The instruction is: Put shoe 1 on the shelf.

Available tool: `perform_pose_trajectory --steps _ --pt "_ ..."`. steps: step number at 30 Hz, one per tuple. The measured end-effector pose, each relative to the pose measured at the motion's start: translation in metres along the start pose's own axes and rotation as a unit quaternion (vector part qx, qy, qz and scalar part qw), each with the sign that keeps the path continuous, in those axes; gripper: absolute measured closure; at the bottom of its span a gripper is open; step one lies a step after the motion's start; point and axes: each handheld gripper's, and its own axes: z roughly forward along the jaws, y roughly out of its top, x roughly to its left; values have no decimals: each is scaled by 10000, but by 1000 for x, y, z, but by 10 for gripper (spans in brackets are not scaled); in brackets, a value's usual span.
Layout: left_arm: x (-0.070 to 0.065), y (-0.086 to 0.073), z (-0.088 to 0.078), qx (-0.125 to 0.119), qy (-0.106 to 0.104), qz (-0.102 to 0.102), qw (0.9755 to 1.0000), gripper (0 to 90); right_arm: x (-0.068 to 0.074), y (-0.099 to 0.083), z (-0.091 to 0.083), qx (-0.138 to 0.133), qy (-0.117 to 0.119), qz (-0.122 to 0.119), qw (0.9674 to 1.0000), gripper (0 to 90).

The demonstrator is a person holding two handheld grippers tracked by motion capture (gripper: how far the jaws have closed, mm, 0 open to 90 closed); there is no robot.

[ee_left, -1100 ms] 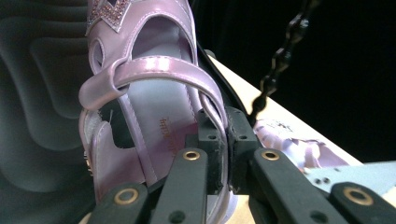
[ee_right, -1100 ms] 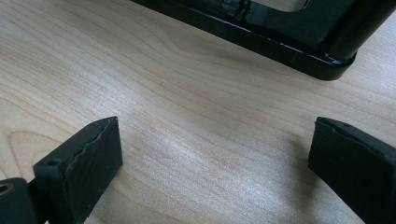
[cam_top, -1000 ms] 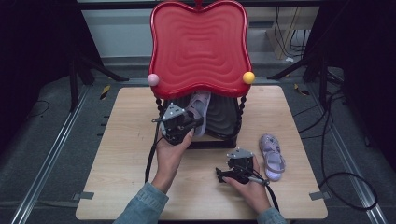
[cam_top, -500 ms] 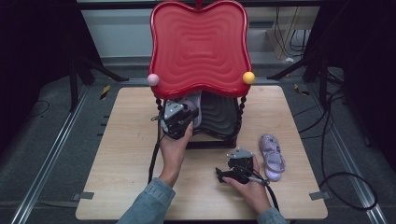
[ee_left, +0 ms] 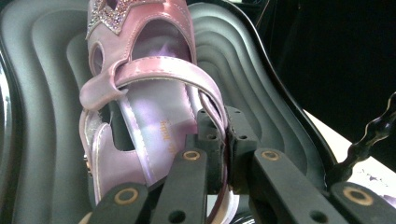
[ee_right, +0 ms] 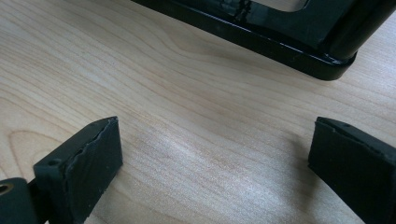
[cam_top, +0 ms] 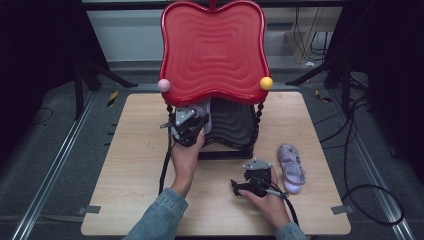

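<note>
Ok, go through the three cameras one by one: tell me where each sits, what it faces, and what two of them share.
High view: above the person's side, looking forward and down on the table; both forearms, left gripper, right gripper.
Left gripper view: along jaws shut on the pink sandal, over the rack's black shelf.
Right gripper view: down on bare wood between open jaws, rack base ahead.
Shared: high and left gripper views both show the shelf.

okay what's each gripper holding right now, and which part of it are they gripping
The left hand-held gripper is shut on the pink sandal, pinching its side edge where the strap meets it. The right hand-held gripper is open over the table, holding nothing.
</note>
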Motion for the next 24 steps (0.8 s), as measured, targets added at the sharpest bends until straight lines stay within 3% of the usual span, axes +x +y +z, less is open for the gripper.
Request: perform_pose_trajectory --steps 6,24 --pt "-2 -4 5 57 101 29 9999 863 0 0 0 1 4 -4 10000 31" --pt "-7 -6 22 151 218 -154 9995 864 -1 0 0 0 31 -29 10000 31"
